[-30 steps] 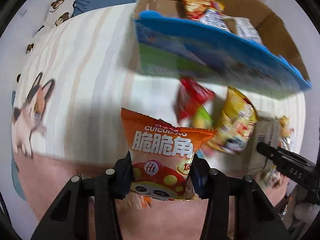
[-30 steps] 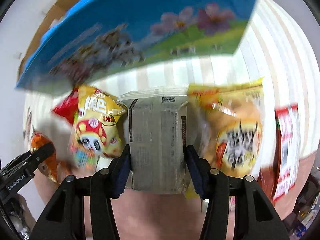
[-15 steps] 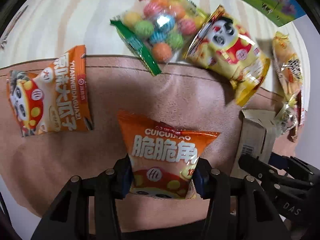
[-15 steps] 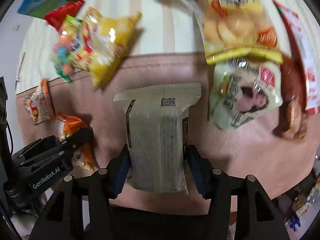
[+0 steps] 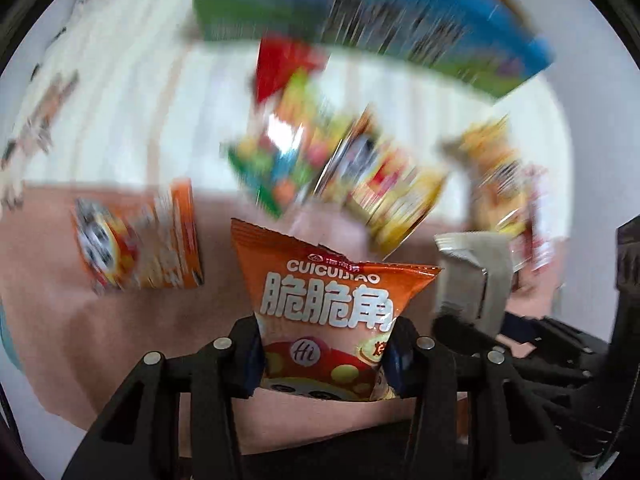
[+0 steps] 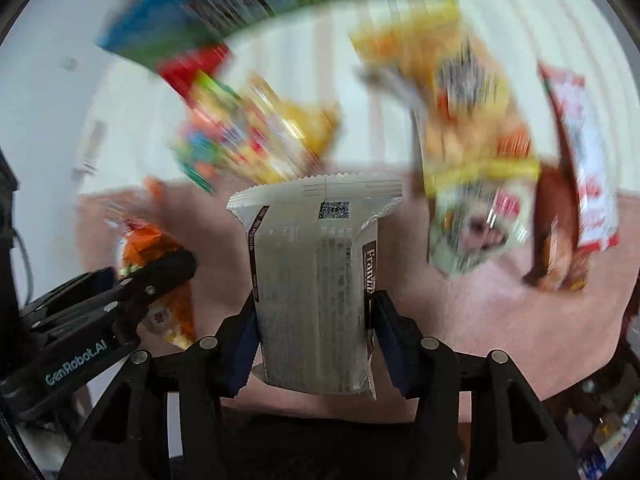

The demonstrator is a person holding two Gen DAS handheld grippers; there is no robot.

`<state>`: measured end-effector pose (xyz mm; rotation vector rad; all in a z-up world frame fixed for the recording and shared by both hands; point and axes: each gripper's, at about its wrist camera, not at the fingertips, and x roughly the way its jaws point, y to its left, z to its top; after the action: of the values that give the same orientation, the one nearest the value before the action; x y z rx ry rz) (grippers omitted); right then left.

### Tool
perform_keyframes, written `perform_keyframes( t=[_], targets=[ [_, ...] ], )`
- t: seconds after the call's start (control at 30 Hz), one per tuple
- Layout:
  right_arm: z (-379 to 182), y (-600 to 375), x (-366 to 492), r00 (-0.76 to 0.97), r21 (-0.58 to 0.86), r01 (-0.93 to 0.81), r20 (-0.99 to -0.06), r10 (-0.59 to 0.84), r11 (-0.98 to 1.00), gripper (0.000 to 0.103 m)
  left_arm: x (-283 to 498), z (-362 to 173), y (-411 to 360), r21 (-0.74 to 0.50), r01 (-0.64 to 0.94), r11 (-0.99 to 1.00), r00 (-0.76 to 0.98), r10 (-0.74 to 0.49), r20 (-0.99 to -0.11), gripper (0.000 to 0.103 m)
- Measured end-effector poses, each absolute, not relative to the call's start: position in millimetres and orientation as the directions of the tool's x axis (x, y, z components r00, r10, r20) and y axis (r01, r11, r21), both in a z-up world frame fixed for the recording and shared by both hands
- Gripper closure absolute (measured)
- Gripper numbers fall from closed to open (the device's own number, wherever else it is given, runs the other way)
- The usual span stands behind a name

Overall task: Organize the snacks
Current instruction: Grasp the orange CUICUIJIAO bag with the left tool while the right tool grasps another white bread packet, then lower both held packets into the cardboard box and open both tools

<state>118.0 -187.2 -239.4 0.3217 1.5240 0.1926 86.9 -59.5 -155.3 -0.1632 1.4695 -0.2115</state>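
My left gripper point(image 5: 322, 356) is shut on an orange snack bag point(image 5: 328, 300) with white lettering, held upright above the pink cloth point(image 5: 100, 340). The jaws of my right gripper point(image 6: 314, 340) are closing, their pads pressing a white printed packet point(image 6: 316, 272) from both sides. That packet point(image 5: 476, 268) also shows at the right of the left wrist view. The orange bag point(image 6: 152, 240) appears at the left of the right wrist view. A blue and green box point(image 5: 360, 12) stands blurred at the top.
Loose snacks lie blurred where the pink cloth meets the striped sheet point(image 5: 120, 100): an orange packet point(image 5: 140, 240), a colourful candy bag point(image 5: 288, 148), a yellow bag point(image 5: 388, 184), a large yellow chip bag point(image 6: 460, 112), a pale green packet point(image 6: 480, 224), a red-and-white packet point(image 6: 584, 160).
Both grippers swung across the bed with their packets still gripped. The box left the view half a second ago and is back at the top now. The background is motion-blurred.
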Motion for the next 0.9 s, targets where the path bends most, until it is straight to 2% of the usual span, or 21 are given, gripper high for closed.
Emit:
perform_keyframes(
  t=[0.2,0.37,0.47,0.6,0.73,0.9],
  targets=[
    [-134.8,-212.5,180.0,0.254,0.406,0.032,-0.887,0.385,0.914,0.047,172.2,-60.2,-57.8,-0.293,0.085,0.952,0.247,-0.305,-0.92,0.059],
    [-94.6,-228.5,271.0,0.365,0.376,0.037,-0.868,0.338,0.926,0.047,265.4,-29.9,-45.8,-0.231,0.099,0.968,0.302,-0.25,-0.92,0.059],
    [-91.9,-232.4,316.6,0.381,0.331,0.04,-0.877,0.292,0.943,0.047,317.6,-43.6,-45.7,-0.212,0.084,0.974,0.25,-0.226,-0.941,0.059],
    [-118.5,-215.0,369.4,0.325,0.283,0.058,-0.912,0.25,0.957,0.047,360.4,-80.4,-43.8,-0.217,0.041,0.975,0.126,-0.221,-0.967,0.059],
    [-157.6,-208.0,398.3,0.241,0.234,0.064,-0.947,0.212,0.97,0.047,384.1,-131.8,-50.6,-0.191,0.027,0.981,0.04,-0.192,-0.981,0.059],
    [-199.6,-202.0,406.4,0.167,0.192,0.064,-0.97,0.179,0.979,0.046,389.9,-165.5,-50.2,-0.194,0.012,0.981,-0.037,-0.194,-0.98,0.059]
  ],
)
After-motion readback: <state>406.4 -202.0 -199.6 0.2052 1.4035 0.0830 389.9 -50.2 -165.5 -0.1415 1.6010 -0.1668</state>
